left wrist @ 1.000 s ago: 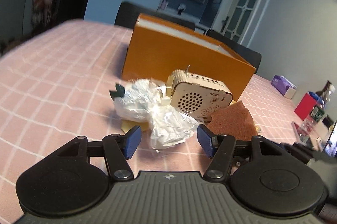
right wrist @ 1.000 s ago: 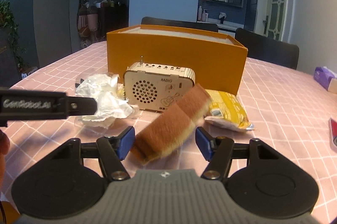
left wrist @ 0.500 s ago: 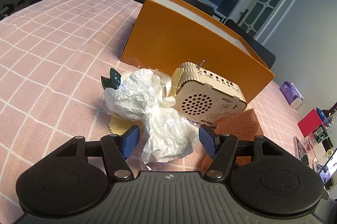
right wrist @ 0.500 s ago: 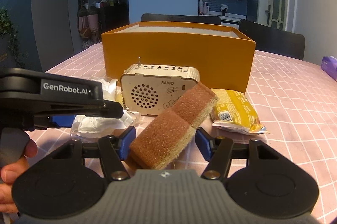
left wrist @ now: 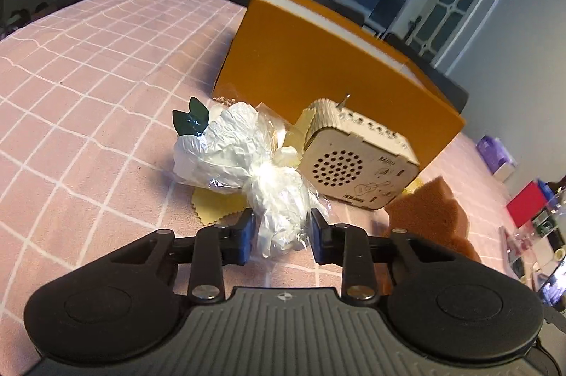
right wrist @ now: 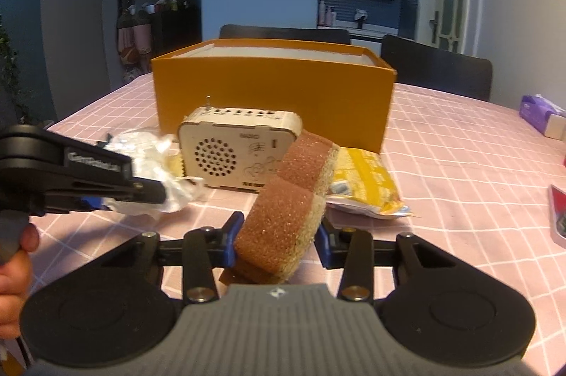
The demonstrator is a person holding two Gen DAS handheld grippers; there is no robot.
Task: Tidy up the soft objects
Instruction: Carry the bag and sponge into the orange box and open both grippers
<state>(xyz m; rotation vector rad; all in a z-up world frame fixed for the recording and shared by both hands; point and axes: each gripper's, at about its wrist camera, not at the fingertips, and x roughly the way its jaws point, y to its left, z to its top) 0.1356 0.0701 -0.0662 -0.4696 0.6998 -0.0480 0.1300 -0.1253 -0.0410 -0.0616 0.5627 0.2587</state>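
My left claw point(left wrist: 281, 236), low in the middle of its frame, has just been closing and now pinches the near end of a crinkled clear plastic bundle point(left wrist: 247, 163). The bundle lies on the pink checked desk point(left wrist: 88, 92), in front of the orange box point(left wrist: 318, 68) and just left of the wooden toy radio point(left wrist: 357, 163). I judge it very light, limp and slippery, so a pinch on the gathered, bunched part should hold better than on loose film.

My right claw point(right wrist: 277, 239), also low centre, has just been closing too and squeezes a brown sponge point(right wrist: 290, 199) by its two broad sides, the far end tilted up toward the radio. The sponge looks light, springy and rough, so it should grip well but will compress. A yellow snack packet point(right wrist: 364, 181) lies right of it.
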